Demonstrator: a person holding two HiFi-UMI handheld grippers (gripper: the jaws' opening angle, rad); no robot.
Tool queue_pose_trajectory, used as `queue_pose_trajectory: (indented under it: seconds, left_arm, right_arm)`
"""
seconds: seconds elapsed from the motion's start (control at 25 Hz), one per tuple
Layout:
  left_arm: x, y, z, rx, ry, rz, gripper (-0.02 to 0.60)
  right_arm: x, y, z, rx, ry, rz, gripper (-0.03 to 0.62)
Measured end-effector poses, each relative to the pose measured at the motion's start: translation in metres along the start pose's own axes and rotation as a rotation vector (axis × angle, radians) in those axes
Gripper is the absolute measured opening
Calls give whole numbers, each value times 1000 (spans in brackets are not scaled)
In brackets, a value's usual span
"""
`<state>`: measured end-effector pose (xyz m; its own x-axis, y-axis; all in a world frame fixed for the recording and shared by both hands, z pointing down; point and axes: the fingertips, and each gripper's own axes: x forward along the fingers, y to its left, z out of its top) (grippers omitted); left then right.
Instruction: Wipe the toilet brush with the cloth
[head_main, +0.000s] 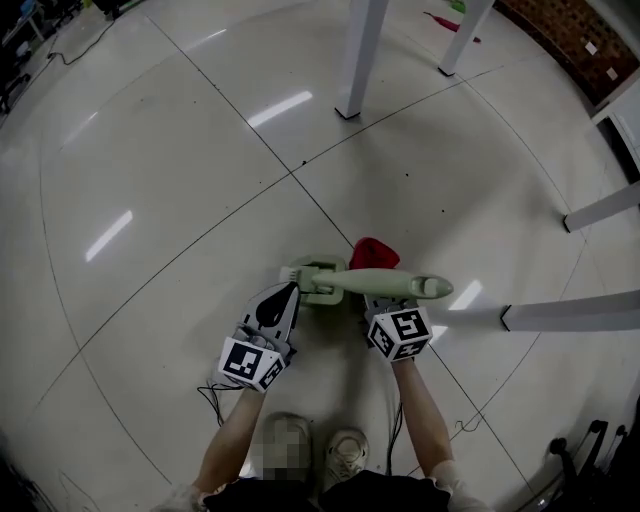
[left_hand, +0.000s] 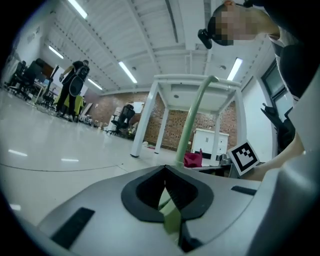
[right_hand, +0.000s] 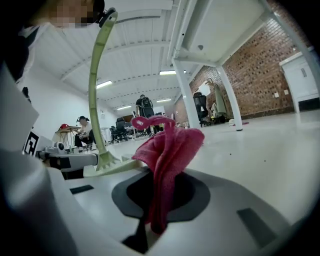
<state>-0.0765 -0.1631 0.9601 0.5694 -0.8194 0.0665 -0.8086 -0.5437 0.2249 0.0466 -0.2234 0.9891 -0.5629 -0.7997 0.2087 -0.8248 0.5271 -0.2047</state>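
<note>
Green plastic first: clamped the toilet brush near its head in the shut left tool, down by the floor. Pinched the pink cloth in the closed right tool (just beside the handle). Wiped nothing yet, seemingly; needed cloth pressed to handle next.

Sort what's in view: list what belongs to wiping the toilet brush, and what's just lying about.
For the job:
- green toilet brush, gripped low down by the left gripper
- red cloth, pinched in the right gripper

Just lying about:
- white table legs
- red scrap beyond them
- office chairs in the background
</note>
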Motion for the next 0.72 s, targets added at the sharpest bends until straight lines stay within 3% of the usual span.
queue_pose_trajectory:
  seconds: [0.2,0.72]
  left_arm:
    - [6,-3,-17,-30,33,6,3]
    - [6,-4,-20,14,54,-8,3]
  right_arm:
    - [6,18,-13,15,16,80,31]
    - [-48,58,-41,70,33,52,31]
